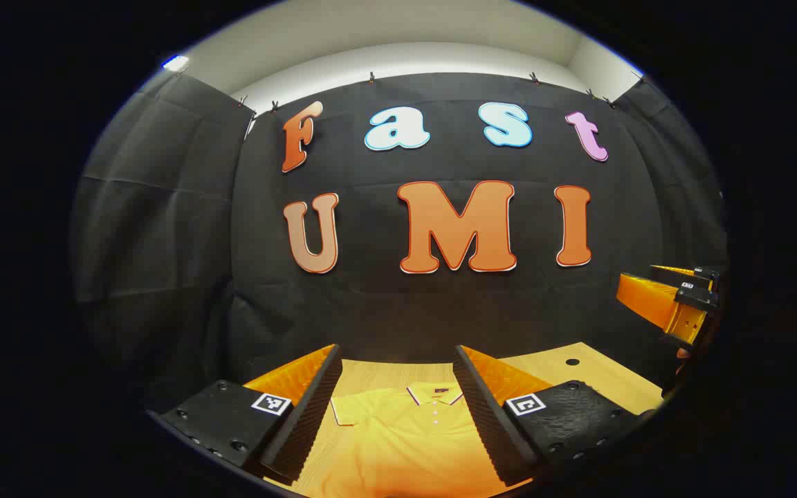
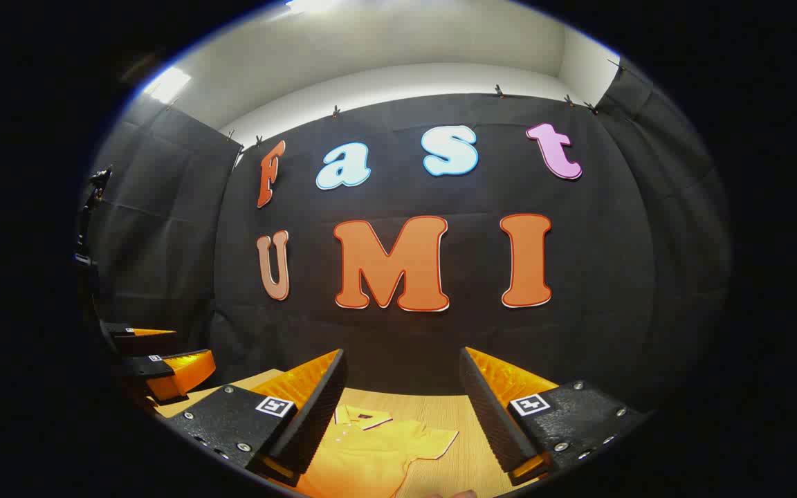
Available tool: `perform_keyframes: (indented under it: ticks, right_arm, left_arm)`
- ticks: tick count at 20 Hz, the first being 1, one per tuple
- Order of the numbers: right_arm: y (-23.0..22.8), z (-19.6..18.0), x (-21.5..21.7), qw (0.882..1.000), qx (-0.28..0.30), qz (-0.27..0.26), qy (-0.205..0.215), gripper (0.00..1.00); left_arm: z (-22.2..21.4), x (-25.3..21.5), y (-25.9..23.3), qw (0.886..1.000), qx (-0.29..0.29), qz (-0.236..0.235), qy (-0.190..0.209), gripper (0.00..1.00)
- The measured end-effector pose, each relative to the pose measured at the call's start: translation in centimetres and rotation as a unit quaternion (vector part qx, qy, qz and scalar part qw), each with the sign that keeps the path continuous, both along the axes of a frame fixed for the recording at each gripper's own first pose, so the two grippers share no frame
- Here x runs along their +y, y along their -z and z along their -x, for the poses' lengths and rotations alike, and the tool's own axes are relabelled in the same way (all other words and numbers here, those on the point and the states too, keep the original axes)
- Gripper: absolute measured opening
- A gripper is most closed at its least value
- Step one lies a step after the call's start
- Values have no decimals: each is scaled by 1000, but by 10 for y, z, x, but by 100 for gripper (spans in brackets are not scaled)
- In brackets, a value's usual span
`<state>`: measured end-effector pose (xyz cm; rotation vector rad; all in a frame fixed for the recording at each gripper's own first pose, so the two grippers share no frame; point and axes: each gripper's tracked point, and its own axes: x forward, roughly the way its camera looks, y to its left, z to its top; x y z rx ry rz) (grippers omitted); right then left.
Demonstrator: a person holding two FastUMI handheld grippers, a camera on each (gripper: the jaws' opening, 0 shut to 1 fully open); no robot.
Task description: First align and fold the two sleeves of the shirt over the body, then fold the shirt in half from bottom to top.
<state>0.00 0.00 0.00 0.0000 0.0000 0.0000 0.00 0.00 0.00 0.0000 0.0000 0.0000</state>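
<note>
Left gripper view gives us the left gripper (image 1: pixel 397 408) held above a wooden table (image 1: pixel 599 377), its two fingers spread wide with nothing between them. Framed in that gap lies a yellow polo shirt (image 1: pixel 405 436), flat on the table, collar (image 1: pixel 433 394) toward the booth's back wall, buttons running down the placket. One short sleeve (image 1: pixel 353 408) reaches out toward the finger on the left of the picture. At the right edge of this view we see the right gripper (image 1: pixel 675 301) raised well above the table, apart from the shirt.

Right gripper view shows us that gripper's own fingers parted as well, gripping nothing. Below them the shirt lies on the table, its collar near the left finger and a short sleeve (image 2: pixel 433 439) spread out flat to the right. The left gripper shows at the left edge, dim there, and it seems to hang clear of the cloth.
</note>
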Motion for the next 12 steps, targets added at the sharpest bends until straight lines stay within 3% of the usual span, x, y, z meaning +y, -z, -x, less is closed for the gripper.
perform_keyframes:
  ticks: [6,12]
  right_arm:
    - [3,0,2,1000,3,5,21,98]
    - [2,-1,27,998,3,23,59,98]
  left_arm:
    - [-2,21,3,1000,0,1,-5,97]
    - [-28,49,-2,1000,-10,-5,28,97]
